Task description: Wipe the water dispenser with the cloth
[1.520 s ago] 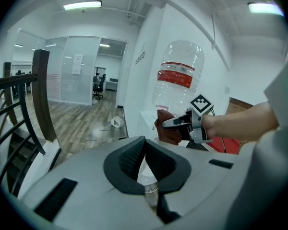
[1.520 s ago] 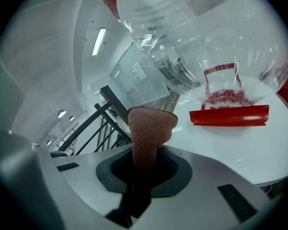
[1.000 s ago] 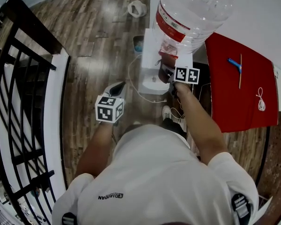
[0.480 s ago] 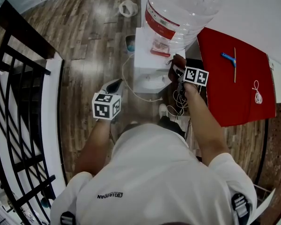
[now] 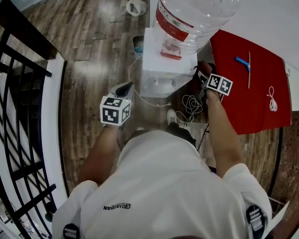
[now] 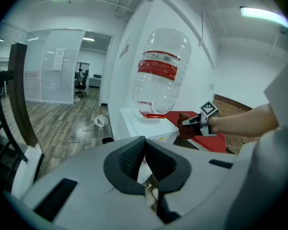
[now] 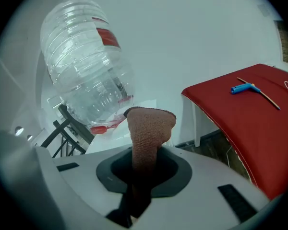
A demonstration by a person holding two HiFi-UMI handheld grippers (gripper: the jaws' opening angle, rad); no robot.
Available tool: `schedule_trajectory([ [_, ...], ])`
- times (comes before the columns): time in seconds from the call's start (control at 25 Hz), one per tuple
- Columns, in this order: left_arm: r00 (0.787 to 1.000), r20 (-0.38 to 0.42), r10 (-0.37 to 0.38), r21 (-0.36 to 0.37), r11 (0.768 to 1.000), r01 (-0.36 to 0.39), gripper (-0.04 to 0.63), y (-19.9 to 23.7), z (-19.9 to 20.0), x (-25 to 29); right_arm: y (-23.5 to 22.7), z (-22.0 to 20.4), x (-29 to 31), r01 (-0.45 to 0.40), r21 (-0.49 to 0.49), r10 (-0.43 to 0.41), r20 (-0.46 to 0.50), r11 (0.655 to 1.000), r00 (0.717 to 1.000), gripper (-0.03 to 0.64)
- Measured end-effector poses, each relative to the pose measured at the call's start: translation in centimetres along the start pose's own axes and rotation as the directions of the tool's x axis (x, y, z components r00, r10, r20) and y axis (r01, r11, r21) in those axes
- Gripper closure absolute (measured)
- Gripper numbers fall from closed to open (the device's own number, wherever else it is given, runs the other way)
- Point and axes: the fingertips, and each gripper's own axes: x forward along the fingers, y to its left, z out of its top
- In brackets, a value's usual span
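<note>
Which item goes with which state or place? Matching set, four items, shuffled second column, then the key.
Items:
1. cloth
2. left gripper
3. water bottle
4. blue-handled tool

States or places:
A. lies on the red table
B. stands upside down on the water dispenser
C. clamped in the right gripper, sticking up past it
D. shut, holding nothing

Pairs: 1-C, 2-D, 3-B, 4-A
</note>
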Motion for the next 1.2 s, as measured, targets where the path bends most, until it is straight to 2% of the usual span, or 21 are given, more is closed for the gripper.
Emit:
schedule_trajectory([
  [0.28, 1.0, -0.005, 0.006, -0.018, 1.0, -0.007, 0.606, 0.6, -0.7, -0.1, -2.2, 0.1, -1.0, 0.053, 0.015, -0.053, 0.012, 0.998, 0.999, 0.56],
  [0.44, 1.0, -0.003, 0.005, -0.023, 1.0, -0.005, 0.606, 0.7, -0.9, 0.1, -1.4, 0.7, -1.8, 0.038, 0.009, -0.038, 0.049, 0.999, 0.998, 0.56],
  [0.64, 1.0, 0.002, 0.012, -0.036, 0.999, -0.012, 0.606, 1.2, -1.1, 0.3, 4.0, 0.9, -3.3, -0.059, -0.074, 0.066, 0.1, 0.996, 0.993, 0.561],
  [0.8, 1.0, 0.001, 0.017, -0.047, 0.999, -0.017, 0.606, 1.6, -1.3, 0.3, 9.0, -1.0, -3.1, -0.14, -0.155, 0.158, 0.109, 0.978, 0.981, 0.561],
  [1.0, 1.0, -0.006, 0.007, -0.073, 0.997, -0.008, 0.606, 1.3, -1.9, 0.1, 14.3, -6.3, -0.2, -0.239, -0.236, 0.25, 0.021, 0.942, 0.968, 0.56],
  [1.2, 1.0, -0.024, -0.002, -0.099, 0.995, 0.0, 0.606, 1.1, -2.7, -0.5, 19.4, -11.0, 3.4, -0.313, -0.341, 0.304, -0.081, 0.886, 0.949, 0.56],
])
